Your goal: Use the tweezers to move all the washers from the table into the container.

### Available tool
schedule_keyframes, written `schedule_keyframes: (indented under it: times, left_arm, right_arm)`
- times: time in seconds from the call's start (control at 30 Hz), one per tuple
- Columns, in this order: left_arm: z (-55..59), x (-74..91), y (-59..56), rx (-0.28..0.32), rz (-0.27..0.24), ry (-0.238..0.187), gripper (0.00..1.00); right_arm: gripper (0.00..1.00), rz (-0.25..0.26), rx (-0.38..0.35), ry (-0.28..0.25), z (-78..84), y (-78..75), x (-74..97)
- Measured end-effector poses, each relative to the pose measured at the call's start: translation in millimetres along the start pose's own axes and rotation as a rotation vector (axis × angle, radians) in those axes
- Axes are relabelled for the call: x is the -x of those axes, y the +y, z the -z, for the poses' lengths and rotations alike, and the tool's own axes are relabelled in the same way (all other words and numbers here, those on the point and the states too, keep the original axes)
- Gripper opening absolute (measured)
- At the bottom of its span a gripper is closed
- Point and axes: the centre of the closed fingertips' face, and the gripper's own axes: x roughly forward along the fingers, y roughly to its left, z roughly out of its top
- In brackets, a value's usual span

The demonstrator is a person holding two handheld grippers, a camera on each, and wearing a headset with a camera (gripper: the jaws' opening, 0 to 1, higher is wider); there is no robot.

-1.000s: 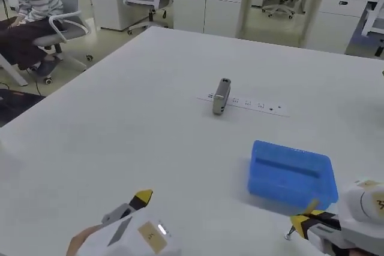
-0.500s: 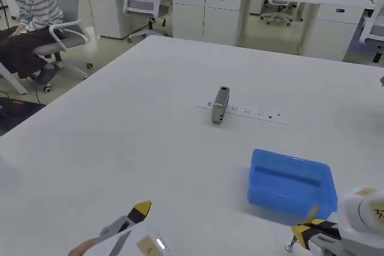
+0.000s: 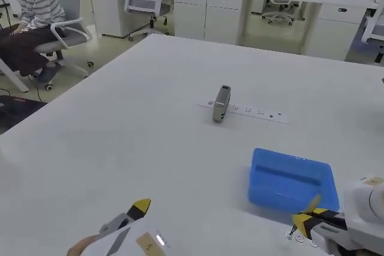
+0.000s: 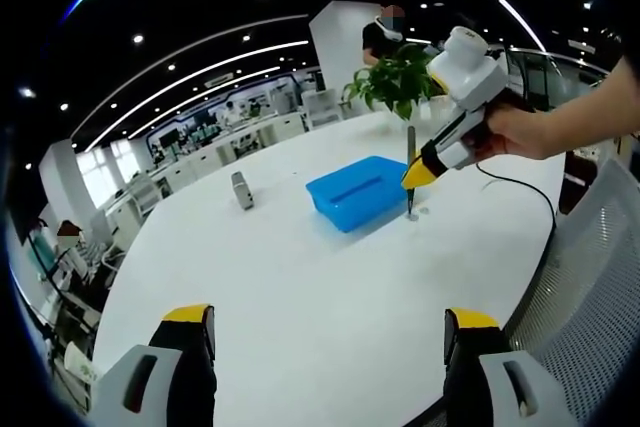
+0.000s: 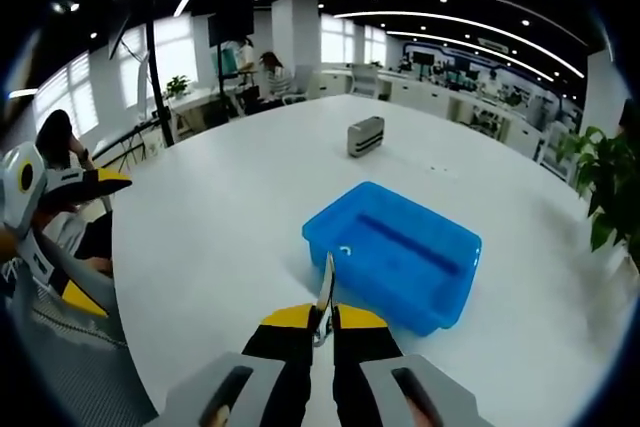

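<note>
Clamped shut on the tweezers (image 5: 326, 285), the right tool (image 5: 325, 325) is probing washers (image 3: 299, 238) near the counter's (image 3: 150, 148) front edge, risking flicking one off.

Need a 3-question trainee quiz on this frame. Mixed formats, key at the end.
1. True or false: the left gripper is open and holds nothing.
2. What is the right gripper clamped on? A) tweezers B) a screwdriver C) a pen
3. Short answer: is the tweezers' tip inside the blue container or outside it?

Key: 1 true. 2 A. 3 outside, down at the table next to the container.
</note>
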Motion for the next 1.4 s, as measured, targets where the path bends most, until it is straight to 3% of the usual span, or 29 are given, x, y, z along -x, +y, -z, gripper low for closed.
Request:
schedule_keyframes:
  times: [0.47, 0.83, 1.13, 1.4]
  left_arm:
    - [0.1, 0.2, 1.1, 0.002, -0.005, 0.0, 0.97]
    - [1.6, -0.8, 0.3, -0.002, -0.002, 0.009, 0.97]
    - [3.4, -1.5, -0.4, 0.001, 0.003, 0.018, 0.97]
    - [4.5, -1.5, 0.9, 0.005, -0.002, 0.025, 0.96]
  right_arm:
    - [0.02, 0.004, 0.018, -0.077, -39.6, -5.4, 1.3]
    - [0.02, 0.037, 0.002, -0.129, -65.1, -18.9, -12.1]
    - [0.02, 0.104, -0.032, -0.119, -62.4, -46.4, -31.5]
    - [0.02, 0.12, -0.041, -0.075, -47.7, -53.3, -45.7]
